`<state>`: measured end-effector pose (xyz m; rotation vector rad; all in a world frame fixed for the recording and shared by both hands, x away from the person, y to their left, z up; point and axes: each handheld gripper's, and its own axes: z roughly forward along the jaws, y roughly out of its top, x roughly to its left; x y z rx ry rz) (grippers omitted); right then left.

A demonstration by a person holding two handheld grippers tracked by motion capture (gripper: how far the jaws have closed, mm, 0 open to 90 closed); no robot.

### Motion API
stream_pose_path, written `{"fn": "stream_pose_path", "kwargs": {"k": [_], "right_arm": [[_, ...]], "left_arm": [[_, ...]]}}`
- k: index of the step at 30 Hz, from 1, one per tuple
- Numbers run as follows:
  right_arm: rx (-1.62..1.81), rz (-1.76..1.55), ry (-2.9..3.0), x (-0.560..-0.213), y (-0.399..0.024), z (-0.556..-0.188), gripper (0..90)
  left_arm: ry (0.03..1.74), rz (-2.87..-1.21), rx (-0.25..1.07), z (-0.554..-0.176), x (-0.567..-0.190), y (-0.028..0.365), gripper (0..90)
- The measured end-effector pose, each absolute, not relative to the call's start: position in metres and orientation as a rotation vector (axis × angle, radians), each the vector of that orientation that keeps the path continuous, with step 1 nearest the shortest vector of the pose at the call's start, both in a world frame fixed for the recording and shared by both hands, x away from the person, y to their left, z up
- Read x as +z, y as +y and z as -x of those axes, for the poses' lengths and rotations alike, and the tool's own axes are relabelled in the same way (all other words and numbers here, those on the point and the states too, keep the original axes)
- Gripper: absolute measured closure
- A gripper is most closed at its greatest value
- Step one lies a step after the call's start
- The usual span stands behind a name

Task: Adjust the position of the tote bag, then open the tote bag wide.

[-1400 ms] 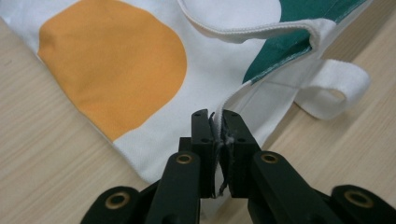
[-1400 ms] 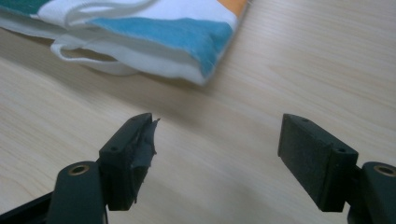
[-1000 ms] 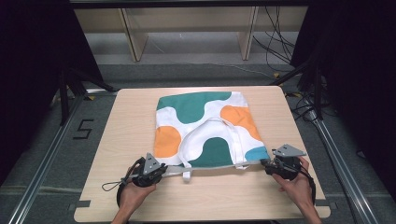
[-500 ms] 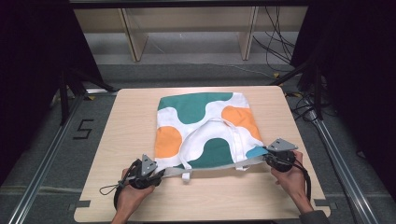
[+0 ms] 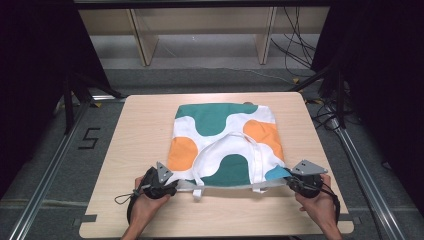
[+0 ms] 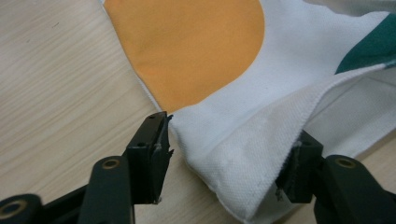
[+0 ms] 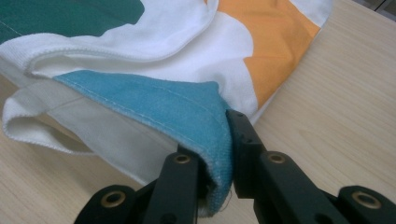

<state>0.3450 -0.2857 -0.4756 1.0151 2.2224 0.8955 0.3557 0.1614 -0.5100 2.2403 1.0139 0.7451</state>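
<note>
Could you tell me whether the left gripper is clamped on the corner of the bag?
No, in the left gripper view the left gripper stands open, its jaws apart on either side of the bag corner.

a lab: a wooden table (image 5: 150,125) on a metal rail frame (image 5: 45,190), dark curtains (image 5: 30,60), loose cables (image 5: 295,45).

Light wooden table (image 5: 150,125) on a grey floor (image 5: 210,80). Metal rails (image 5: 47,175) run along both sides; a "5" mark (image 5: 89,138) sits left. Behind, pale wooden shelving (image 5: 200,30). Black cables (image 5: 295,45) trail at right. Dark curtains (image 5: 30,75) flank both sides. Lighting even, overhead.
</note>
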Motion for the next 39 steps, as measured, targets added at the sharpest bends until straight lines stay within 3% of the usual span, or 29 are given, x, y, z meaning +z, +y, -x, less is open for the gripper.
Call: {"fn": "stream_pose_path", "kwargs": {"k": [9,14,31,39], "right_arm": [[0.896,-1.027,2.227,-0.481,-0.290,-0.348,80.3],[0.880,-1.016,2.249,-0.483,-0.288,-0.348,80.1],[0.942,-0.984,2.204,-0.468,-0.288,-0.322,82.5],[1.035,-0.955,2.126,-0.443,-0.291,-0.318,83.4]], "left_arm": [[1.014,-2.247,0.668,-0.347,-0.509,0.165,54.4],[0.937,-2.338,0.753,-0.345,-0.508,0.161,76.1],[0.950,-2.112,0.677,-0.328,-0.477,0.184,77.6],[0.939,-1.998,0.667,-0.329,-0.451,0.187,78.4]]}}
